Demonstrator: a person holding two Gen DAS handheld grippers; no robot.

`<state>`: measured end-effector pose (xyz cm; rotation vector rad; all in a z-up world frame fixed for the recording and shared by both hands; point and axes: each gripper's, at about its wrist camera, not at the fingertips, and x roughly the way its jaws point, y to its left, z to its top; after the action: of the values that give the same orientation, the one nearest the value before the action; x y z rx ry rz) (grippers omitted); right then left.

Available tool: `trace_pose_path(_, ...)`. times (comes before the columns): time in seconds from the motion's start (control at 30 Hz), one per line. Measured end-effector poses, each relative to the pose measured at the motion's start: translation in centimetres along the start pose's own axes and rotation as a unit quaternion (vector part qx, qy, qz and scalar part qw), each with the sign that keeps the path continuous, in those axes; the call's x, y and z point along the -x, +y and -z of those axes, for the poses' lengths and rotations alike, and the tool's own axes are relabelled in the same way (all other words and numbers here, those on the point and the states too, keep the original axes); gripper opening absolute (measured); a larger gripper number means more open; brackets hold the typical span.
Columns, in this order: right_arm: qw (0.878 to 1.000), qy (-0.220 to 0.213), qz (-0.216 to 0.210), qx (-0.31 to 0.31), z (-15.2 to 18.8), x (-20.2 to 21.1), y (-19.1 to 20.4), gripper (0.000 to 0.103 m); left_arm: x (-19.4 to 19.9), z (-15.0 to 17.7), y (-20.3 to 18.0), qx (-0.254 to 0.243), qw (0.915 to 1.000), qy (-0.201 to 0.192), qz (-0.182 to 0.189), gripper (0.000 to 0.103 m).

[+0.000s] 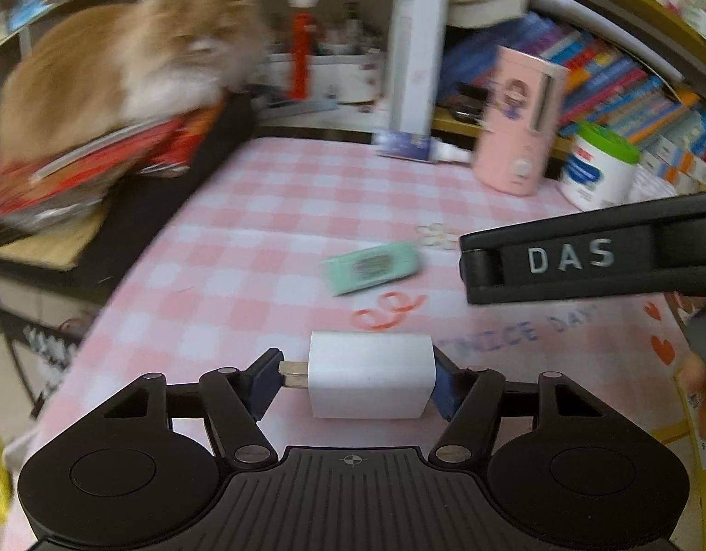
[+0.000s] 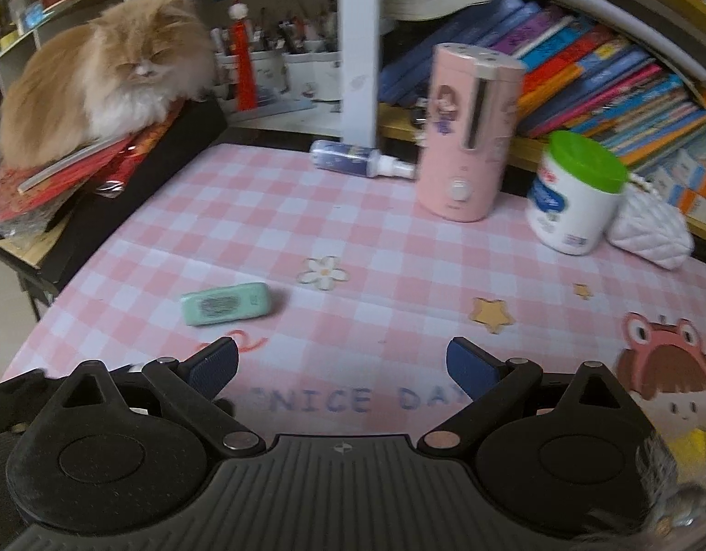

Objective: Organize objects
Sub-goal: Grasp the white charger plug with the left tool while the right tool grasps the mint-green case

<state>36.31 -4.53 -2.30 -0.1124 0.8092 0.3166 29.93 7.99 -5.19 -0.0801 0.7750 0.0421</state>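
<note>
Two grippers over the pink checked mat (image 2: 353,211), and the left one has a white charger plug between its pads.

Low centre of the left wrist view, the left gripper (image 1: 360,379) clamps the white charger plug (image 1: 370,374): a boxy, rounded block lying sideways, metal prongs poking toward the left pad, right pad against its far end. Only the right wrist view shows the right gripper (image 2: 343,362) with its pads spread wide and nothing between them; it also shows a sharp cream cat (image 2: 105,73) at upper left, a mere blur for the left camera. Mid-frame in both lies a mint green eraser (image 2: 224,303). Whether the plug rests on the mat or hangs just above it is hard to tell.
</note>
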Motion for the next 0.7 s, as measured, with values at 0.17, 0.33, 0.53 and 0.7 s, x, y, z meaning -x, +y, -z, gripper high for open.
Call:
trace_pose_path(0.17, 0.999, 0.0, -0.037, 0.039, -0.8, -2.7, 2.8, 0.098, 3.2, 1.3, 3.9, 0.046, 0.9982, 0.004, -0.039, 0.065)
trace_pose_path(0.33, 0.996, 0.003, -0.058, 0.063, -1.7, -6.5, 5.2, 0.098, 5.6, 2.5, 5.9, 0.071, 0.9952, 0.011, -0.067, 0.065)
trace_pose_path(0.53, 0.995, 0.021, -0.056, 0.077, -1.9, -9.9, 6.2, 0.085, 7.5, 3.0, 6.6, 0.078, 0.9942, 0.006, -0.073, 0.065)
trace_pose_path(0.7, 0.995, 0.02, -0.075, 0.069, -1.9, -9.9, 6.2, 0.067, 8.4, 3.3, 6.6, 0.083, 0.9943, 0.001, -0.066, 0.065)
